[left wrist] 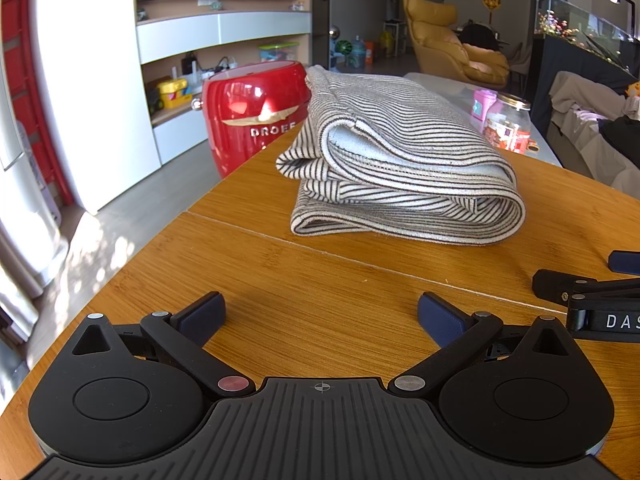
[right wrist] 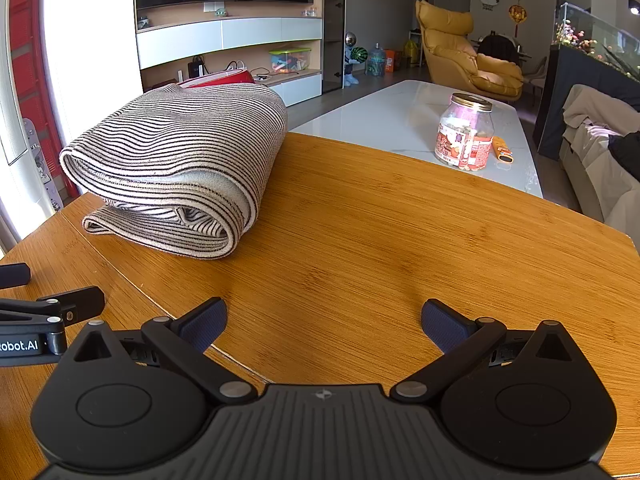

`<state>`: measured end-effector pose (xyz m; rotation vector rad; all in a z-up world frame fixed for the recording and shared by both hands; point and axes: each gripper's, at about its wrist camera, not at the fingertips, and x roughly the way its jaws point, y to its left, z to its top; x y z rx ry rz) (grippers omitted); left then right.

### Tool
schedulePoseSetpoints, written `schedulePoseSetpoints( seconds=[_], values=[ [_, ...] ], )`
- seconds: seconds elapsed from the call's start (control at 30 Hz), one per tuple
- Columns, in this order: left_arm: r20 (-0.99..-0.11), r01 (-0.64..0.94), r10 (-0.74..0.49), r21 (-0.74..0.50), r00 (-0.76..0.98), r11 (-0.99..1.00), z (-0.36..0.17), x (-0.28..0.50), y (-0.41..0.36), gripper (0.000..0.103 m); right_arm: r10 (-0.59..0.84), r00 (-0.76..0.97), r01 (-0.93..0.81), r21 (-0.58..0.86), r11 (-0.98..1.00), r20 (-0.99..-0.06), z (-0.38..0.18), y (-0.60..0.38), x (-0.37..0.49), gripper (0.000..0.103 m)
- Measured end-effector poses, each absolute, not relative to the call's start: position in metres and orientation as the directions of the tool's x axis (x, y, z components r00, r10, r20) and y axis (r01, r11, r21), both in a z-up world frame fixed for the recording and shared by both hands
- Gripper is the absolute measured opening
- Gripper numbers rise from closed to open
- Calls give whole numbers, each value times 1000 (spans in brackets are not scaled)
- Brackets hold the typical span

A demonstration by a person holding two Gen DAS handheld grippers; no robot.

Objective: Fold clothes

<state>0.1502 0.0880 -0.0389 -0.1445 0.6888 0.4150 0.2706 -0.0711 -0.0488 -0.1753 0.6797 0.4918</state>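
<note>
A black-and-white striped garment lies folded into a thick bundle on the wooden table; the same striped garment appears at the left in the right wrist view. My left gripper is open, low over the table, a short way in front of the bundle, with nothing between its blue pads. My right gripper is open too, to the right of the bundle and empty. Each gripper shows at the edge of the other's view: the right gripper and the left gripper.
A red round container stands past the table's far left edge. A low white table behind carries a snack jar and an orange item. A sofa is at right, a yellow armchair farther back.
</note>
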Motion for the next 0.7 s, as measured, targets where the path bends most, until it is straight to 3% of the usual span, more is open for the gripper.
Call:
schedulePoseSetpoints(
  seconds=[0.33,0.7],
  values=[
    [-676,-296,222,6,703,955,-35,148,94,103,377,669,-489,3,872,-640,-49,-70,270,103],
    [-665,-325,225,-28,712,945,-35,146,101,103,374,671,-485,1,874,-640,-49,-69,269,103]
  ],
)
